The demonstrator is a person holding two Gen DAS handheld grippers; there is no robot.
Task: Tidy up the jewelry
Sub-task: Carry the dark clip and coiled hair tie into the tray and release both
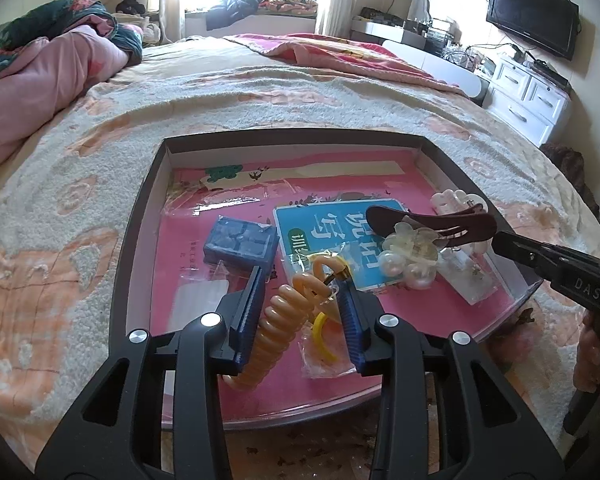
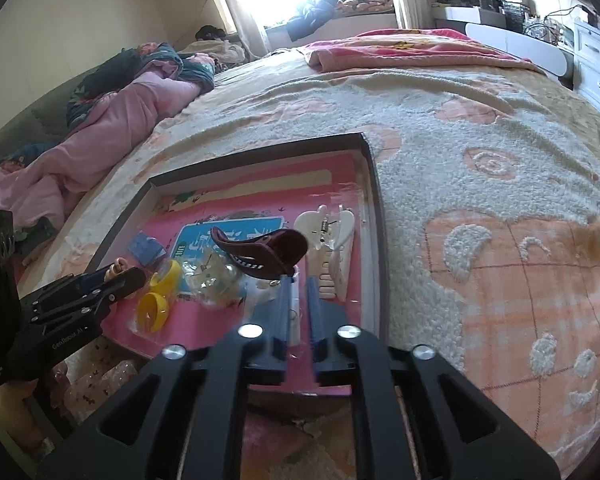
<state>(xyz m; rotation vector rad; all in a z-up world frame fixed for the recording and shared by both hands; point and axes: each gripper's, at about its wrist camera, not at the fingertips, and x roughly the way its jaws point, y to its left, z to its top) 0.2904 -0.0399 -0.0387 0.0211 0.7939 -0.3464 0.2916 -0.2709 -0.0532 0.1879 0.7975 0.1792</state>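
A dark-rimmed tray with a pink lining lies on the bed. My left gripper is open, its fingers on either side of an orange coiled hair tie lying in the tray. My right gripper is shut on the tail of a brown hair clip and holds it above the tray; the clip also shows in the left wrist view. A clear pearl claw clip, a white claw clip, yellow rings in a plastic bag and a blue box lie in the tray.
The tray rests on a cream and orange blanket. A blue card lies on the tray floor. Pink bedding is piled at the far left. White drawers and a TV stand at the right wall.
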